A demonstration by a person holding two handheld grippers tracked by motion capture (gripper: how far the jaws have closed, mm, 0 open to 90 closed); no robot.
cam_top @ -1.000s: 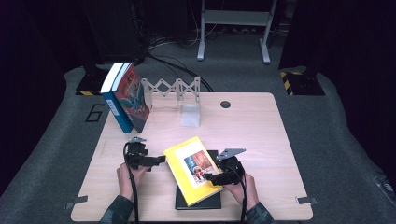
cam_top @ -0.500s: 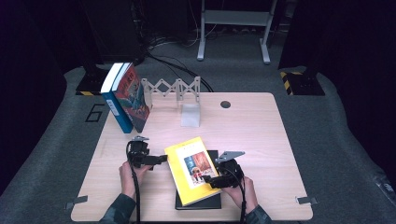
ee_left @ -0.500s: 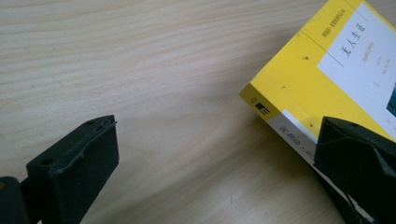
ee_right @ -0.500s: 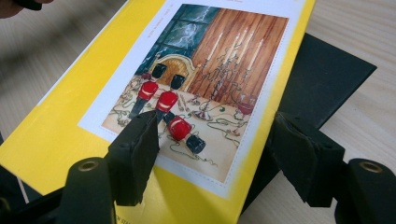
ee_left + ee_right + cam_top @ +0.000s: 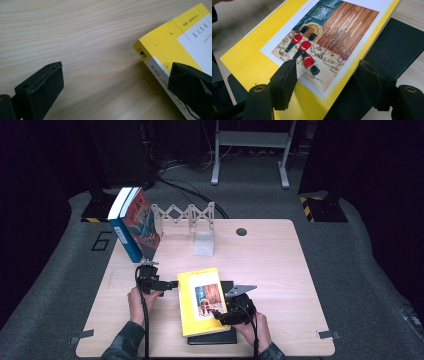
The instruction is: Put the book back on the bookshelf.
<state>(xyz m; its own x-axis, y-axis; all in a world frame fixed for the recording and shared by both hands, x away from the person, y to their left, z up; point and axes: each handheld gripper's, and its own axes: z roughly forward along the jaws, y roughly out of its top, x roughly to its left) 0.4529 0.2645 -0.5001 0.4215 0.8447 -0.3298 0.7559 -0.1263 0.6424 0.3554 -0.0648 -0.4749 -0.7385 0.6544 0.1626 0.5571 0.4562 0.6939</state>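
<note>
A lab recording bay: lone wooden table on grey floor matting, dark equipment stands behind.

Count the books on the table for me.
3: the yellow book lies on a black book near the front edge; a blue book stands upright at the back left.

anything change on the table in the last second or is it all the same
Nothing visibly changed. The left gripper stays at the upper left corner of the yellow book, and the right gripper stays at its right edge, jaws astride that edge. The black book underneath has not shifted.
</note>
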